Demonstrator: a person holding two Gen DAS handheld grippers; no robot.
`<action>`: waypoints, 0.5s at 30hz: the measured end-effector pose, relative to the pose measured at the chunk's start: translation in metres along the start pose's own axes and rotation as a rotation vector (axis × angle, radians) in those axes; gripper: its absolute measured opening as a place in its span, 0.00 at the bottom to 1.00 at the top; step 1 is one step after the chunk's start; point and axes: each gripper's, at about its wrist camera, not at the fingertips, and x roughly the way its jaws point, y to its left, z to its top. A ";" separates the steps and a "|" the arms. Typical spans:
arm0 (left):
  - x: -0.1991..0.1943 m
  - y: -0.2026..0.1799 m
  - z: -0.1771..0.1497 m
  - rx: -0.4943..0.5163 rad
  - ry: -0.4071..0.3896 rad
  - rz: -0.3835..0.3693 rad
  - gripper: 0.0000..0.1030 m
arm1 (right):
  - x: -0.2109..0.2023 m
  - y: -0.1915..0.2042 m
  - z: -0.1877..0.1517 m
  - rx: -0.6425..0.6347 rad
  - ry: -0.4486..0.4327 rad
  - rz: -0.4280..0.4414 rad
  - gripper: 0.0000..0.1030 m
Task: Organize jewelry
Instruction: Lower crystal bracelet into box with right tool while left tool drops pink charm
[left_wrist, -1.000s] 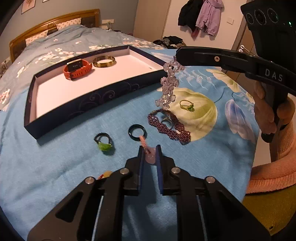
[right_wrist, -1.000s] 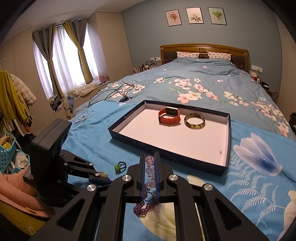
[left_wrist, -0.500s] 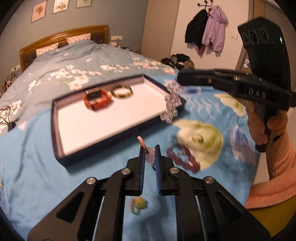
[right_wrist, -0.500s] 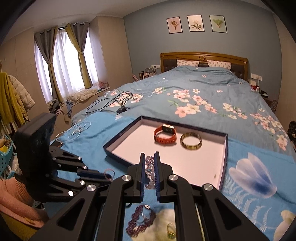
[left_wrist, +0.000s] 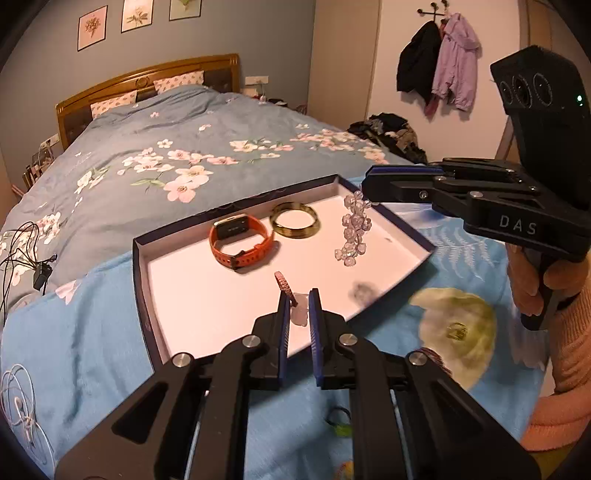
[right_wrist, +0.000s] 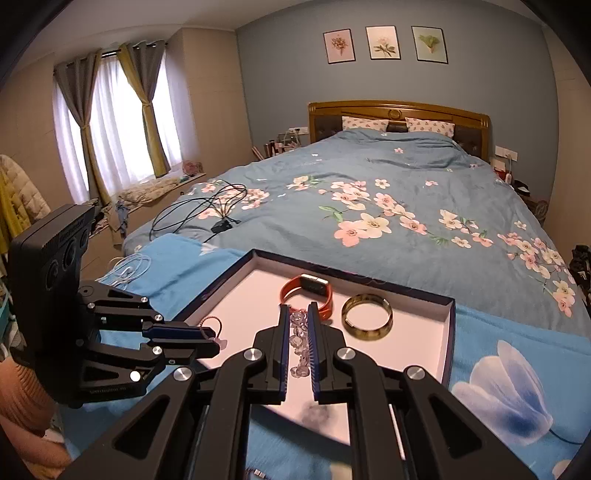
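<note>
Two grippers are held over the tray (left_wrist: 391, 221): left gripper (left_wrist: 298, 308) clamped on a pink-cord charm (left_wrist: 300, 315), right gripper (right_wrist: 297, 332) clamped on a clear-bead bracelet (left_wrist: 354, 230), w/ orange watch (left_wrist: 240, 242) & gold bangle (left_wrist: 294, 225) laid inside.

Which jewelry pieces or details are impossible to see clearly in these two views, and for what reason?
- Left wrist view: ring on the yellow flower and green piece are motion-blurred.
- Left wrist view: dark red beaded piece is mostly hidden behind the left gripper.
- Right wrist view: the lower end of the clear bead strand is covered by the right gripper.
- Right wrist view: the small piece is cut off by the bottom edge.
</note>
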 end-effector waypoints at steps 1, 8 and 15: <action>0.004 0.002 0.002 -0.002 0.005 0.005 0.10 | 0.004 -0.001 0.001 0.000 0.004 0.001 0.08; 0.028 0.013 0.014 -0.003 0.040 0.015 0.10 | 0.034 -0.008 0.006 0.002 0.043 -0.013 0.08; 0.051 0.016 0.019 0.000 0.084 0.031 0.10 | 0.049 -0.013 0.006 0.015 0.056 -0.005 0.08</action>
